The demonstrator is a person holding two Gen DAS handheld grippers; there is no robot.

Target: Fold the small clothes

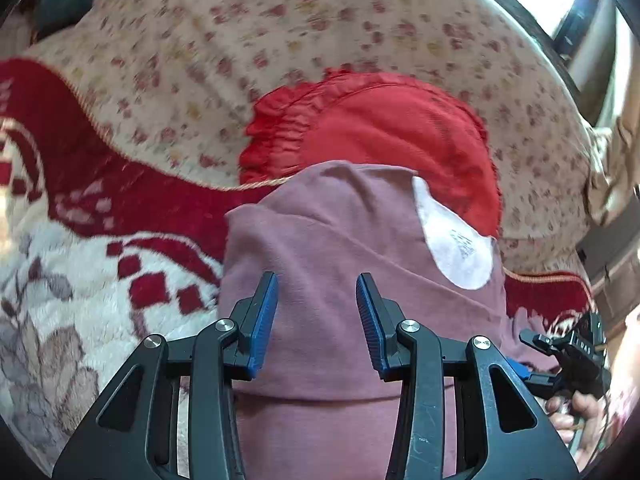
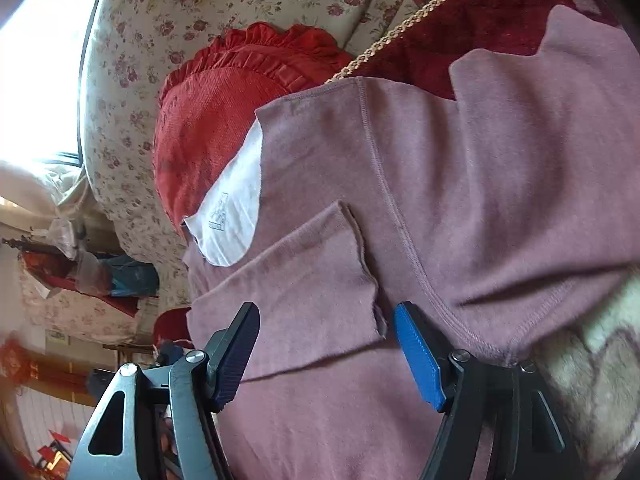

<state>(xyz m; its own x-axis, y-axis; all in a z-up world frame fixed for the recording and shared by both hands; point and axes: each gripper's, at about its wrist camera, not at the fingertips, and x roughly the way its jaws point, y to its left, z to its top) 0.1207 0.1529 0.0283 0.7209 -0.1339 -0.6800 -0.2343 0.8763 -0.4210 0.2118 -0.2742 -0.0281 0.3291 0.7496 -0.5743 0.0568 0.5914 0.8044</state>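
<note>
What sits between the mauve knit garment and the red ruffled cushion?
A white label patch with grey printing, lying at the mauve garment's edge against the red ruffled cushion. It shows in both wrist views, clearest in the right one.

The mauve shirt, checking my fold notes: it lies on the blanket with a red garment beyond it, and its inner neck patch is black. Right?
Not quite. The mauve shirt has a white neck patch, not black, as the left wrist view shows. The red garment does lie beyond it.

The left gripper (image 1: pixel 317 300) points downward, its fingers (image 1: pixel 264 320) apart and empty. The right gripper (image 2: pixel 326 336) does likewise, fingers spread wider.
</note>
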